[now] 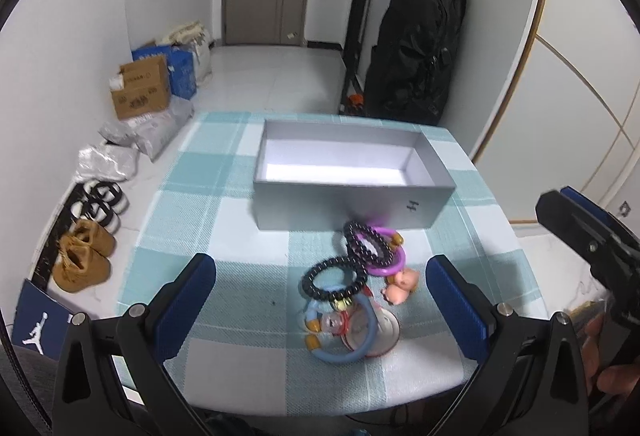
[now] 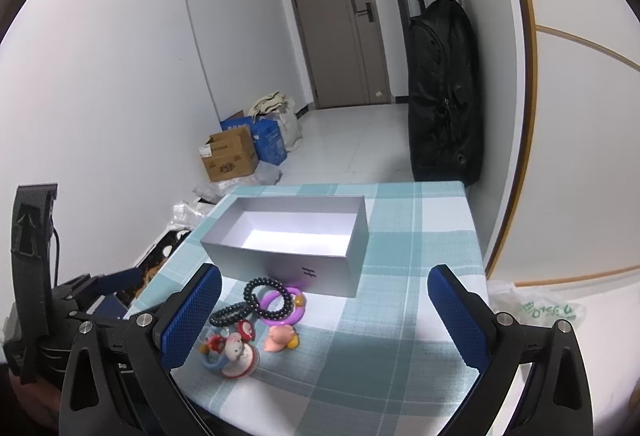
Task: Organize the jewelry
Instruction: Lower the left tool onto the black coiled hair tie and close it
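Jewelry pile (image 1: 356,288) on checked worktop (image 1: 224,220), touching near wall of open grey box (image 1: 352,204) at its 6 o'clock. Contents:
- two black bead bracelets (image 1: 334,278), overlapping
- purple ring (image 1: 386,252)
- blue ring (image 1: 344,332)
- pink figurine (image 1: 400,286)

Left gripper (image 1: 320,302): fingers spread wide, empty. Right gripper (image 2: 324,316): fingers spread wide, empty.

Bare checked teal tablecloth (image 2: 416,320) is left open right of the tangled bracelet pile (image 2: 256,320). Passage beyond the pile is blocked by the open grey cardboard box (image 2: 288,268), just beside it.
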`<state>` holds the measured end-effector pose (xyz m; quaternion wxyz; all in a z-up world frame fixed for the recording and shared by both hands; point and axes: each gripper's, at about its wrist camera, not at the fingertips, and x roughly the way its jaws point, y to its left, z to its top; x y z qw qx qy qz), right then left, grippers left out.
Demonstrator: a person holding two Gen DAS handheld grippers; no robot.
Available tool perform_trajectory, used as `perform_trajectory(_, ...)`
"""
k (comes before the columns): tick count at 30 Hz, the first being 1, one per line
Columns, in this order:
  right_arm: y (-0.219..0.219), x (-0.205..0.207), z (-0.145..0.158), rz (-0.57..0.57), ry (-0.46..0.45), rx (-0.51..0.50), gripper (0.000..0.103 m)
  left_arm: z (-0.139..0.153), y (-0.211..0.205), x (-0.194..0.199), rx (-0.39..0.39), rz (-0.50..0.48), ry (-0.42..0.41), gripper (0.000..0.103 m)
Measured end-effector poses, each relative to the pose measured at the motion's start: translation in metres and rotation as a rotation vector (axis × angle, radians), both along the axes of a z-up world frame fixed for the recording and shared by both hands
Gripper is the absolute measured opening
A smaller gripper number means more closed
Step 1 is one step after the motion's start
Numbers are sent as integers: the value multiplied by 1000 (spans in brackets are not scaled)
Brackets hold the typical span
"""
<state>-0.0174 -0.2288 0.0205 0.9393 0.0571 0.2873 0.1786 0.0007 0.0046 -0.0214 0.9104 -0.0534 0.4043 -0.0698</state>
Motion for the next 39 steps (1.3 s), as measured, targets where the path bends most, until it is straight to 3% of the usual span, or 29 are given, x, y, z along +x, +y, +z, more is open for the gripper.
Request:
perform_trajectory(13,-3,19,-11,3,67,13,103,-28,10,12,-102,-89,185,94)
perform_trajectory(24,8,26,-18,53,95,-15,103,-50,17,57,-205,-117,299,94)
perform_trajectory(27,13,27,-20,67,98,-26,103,-51,14,60,-195,-127,308,85)
perform_trajectory(28,14,27,-20,71,99,-29,103,-50,14,59,-189,-133,311,76)
perform_trajectory(30,17,27,-21,80,100,-36,103,-50,14,59,-162,-136,307,70)
perform_trajectory(34,20,28,-22,90,107,-40,103,-49,10,57,-163,-167,313,46)
perform_trajectory(36,21,28,-23,93,110,-40,103,-48,6,55,-136,-174,310,45)
perform_trajectory(39,23,29,-24,96,116,-47,103,-47,10,57,-158,-166,319,42)
